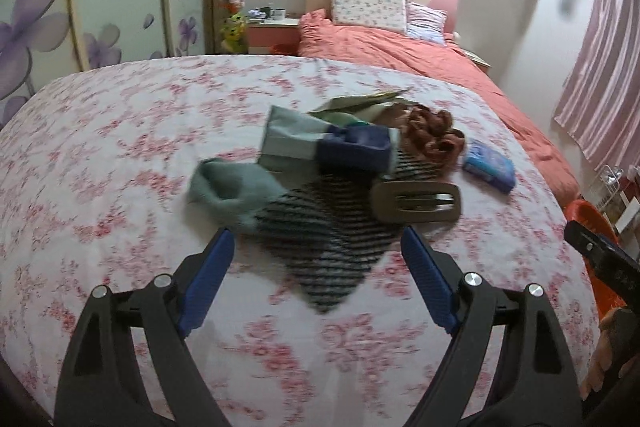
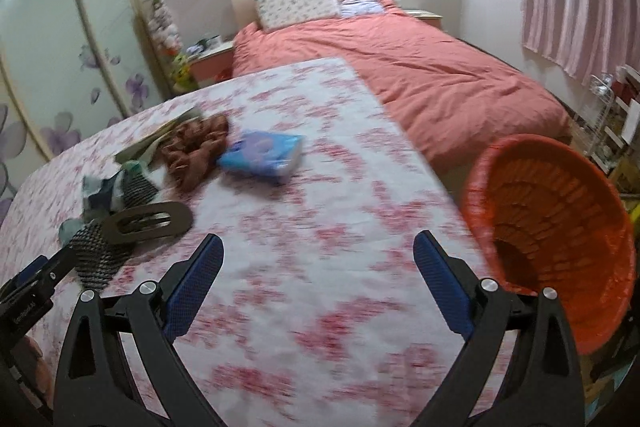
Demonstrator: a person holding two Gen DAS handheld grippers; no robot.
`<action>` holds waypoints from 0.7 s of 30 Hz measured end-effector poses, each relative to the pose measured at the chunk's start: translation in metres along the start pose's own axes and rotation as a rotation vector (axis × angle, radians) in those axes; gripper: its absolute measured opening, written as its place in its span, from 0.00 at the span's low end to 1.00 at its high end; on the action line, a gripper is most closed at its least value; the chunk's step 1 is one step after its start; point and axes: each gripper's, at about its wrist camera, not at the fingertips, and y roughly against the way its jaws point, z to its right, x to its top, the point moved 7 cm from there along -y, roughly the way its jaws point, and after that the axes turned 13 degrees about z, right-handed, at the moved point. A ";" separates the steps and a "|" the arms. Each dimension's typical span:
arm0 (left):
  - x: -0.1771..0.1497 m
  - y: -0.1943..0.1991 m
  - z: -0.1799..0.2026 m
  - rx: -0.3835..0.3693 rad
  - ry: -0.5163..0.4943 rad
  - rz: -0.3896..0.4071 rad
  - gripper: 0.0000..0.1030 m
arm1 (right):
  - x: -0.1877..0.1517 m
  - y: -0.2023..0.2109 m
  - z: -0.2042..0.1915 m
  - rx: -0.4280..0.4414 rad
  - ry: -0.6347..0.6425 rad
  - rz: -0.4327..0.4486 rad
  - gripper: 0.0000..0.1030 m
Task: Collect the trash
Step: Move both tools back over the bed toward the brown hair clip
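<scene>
I am holding my left claw (image 1: 318, 247) wide and empty over the floral-covered counter (image 1: 120, 155), where a teal sock (image 1: 228, 187), striped cloth (image 1: 328, 231), hair clip (image 1: 416, 201) and blue tissue pack (image 1: 490, 165) are lying mid-counter. My right claw (image 2: 318, 253) is gaping empty beside the orange basket (image 2: 560, 211) off the counter's right edge.

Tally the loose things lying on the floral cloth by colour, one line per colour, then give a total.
Blue: 2, the dark blue box and the light blue tissue pack.
Green or teal: 2, the pale teal sock and the crumpled green wrapper.
Brown: 2, the rust-brown scrunchie and the brown hair clip.
Black-and-white: 1, the striped cloth.
Total: 7
</scene>
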 end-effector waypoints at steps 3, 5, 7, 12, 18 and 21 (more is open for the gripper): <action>0.000 0.001 -0.010 0.019 0.004 0.002 0.82 | -0.004 -0.009 -0.032 0.046 0.034 -0.022 0.92; 0.001 0.003 -0.018 0.032 0.008 0.007 0.82 | -0.008 -0.014 -0.053 0.069 0.049 -0.039 0.92; 0.003 0.006 -0.027 0.042 0.015 0.013 0.82 | -0.012 -0.018 -0.073 0.100 0.051 -0.057 0.92; 0.007 0.015 -0.054 0.076 0.041 0.028 0.81 | -0.015 -0.030 -0.118 0.144 0.054 -0.085 0.95; 0.010 0.021 -0.086 0.119 0.081 0.036 0.81 | -0.018 -0.046 -0.145 0.108 0.063 -0.088 0.95; 0.010 0.021 -0.094 0.127 0.099 0.032 0.81 | -0.021 -0.054 -0.153 0.082 0.077 -0.097 0.95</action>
